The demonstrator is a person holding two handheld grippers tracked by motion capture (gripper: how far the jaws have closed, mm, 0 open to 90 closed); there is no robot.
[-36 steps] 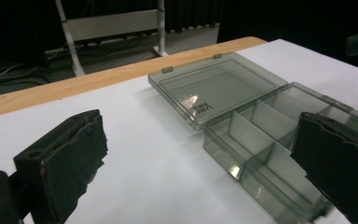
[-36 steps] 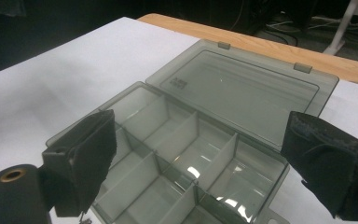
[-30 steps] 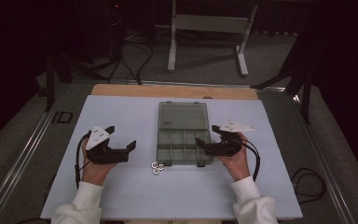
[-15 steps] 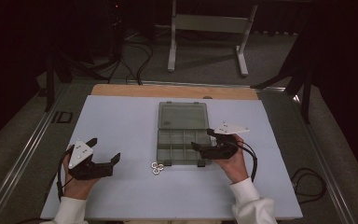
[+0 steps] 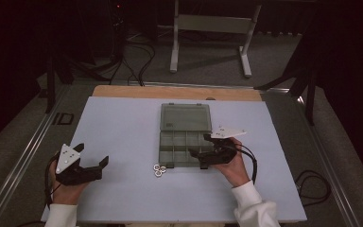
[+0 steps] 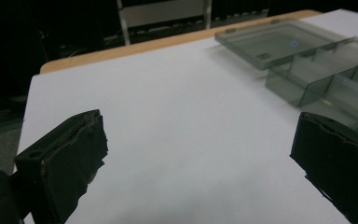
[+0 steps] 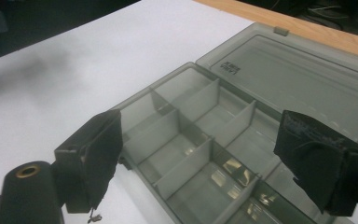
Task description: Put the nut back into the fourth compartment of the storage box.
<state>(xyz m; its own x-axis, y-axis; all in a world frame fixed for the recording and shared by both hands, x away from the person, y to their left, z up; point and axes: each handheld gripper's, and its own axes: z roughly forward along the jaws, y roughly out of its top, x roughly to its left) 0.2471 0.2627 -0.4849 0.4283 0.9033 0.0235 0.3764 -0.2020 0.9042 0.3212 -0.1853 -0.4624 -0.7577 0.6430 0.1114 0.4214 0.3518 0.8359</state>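
An open grey organiser box (image 5: 184, 150) lies mid-table, its lid (image 5: 185, 117) flat behind the divided tray. Several small metal rings (image 5: 159, 170) sit on the mat at the tray's front left corner. My right gripper (image 5: 200, 145) hovers at the tray's front right. Its jaws have just been closing a little, but they stand open (image 7: 200, 158) over the empty compartments (image 7: 191, 140) and pinch nothing. My left gripper (image 5: 94, 156) is near the table's front left, far from the box. It stands open (image 6: 198, 154) over bare mat, with the box (image 6: 307, 70) ahead to the right.
A white mat (image 5: 123, 123) covers the table, with a wooden strip (image 5: 177, 92) along its far edge. A small black item (image 5: 64, 118) lies off the mat at the left. On the floor beyond are a metal stand (image 5: 210, 23) and cables (image 5: 132, 61).
My left gripper has drawn back toward the front left corner, away from the box. My right gripper has stayed by the tray's front right.
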